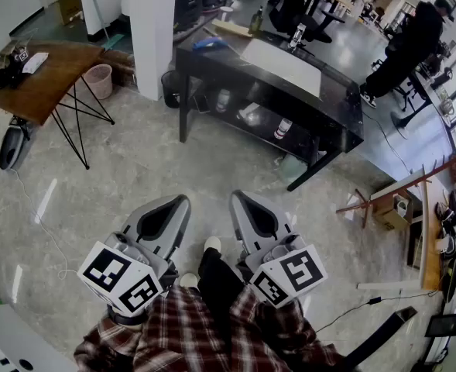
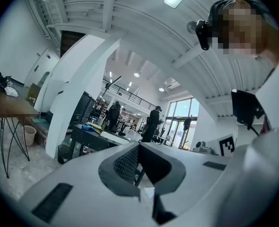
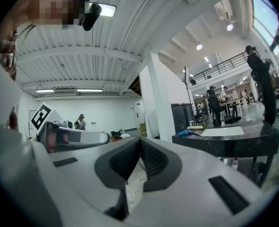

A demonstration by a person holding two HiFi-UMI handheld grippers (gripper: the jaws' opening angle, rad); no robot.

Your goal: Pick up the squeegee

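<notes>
In the head view, two grey two-jaw grippers are held low over a pale marbled floor (image 1: 135, 161) by arms in red plaid sleeves (image 1: 173, 335). The left gripper (image 1: 181, 203) and the right gripper (image 1: 238, 200) lie side by side, each with a white cube of square markers at its back. Well beyond them stands a long black table with a lower shelf (image 1: 332, 103). A white sheet (image 1: 283, 65) is spread on its top, and a small blue flat-lying object (image 1: 210, 43) rests at its left end. Whether that is the squeegee cannot be told at this size, and it is far from both grippers. A brown wooden table on black wire legs (image 1: 46, 84) is seen at the left, with a pink waste basket (image 1: 98, 80) beside it.

In the left gripper view, the left gripper's ribbed dark pads are pressed together at the tip and nothing is held between them. The black table and the blue object are seen behind, at the left.

In the right gripper view, the right gripper's jaws are likewise closed on nothing — the pads meet at the tip. The black table appears at the right, and the left gripper is seen alongside at the left.
</notes>
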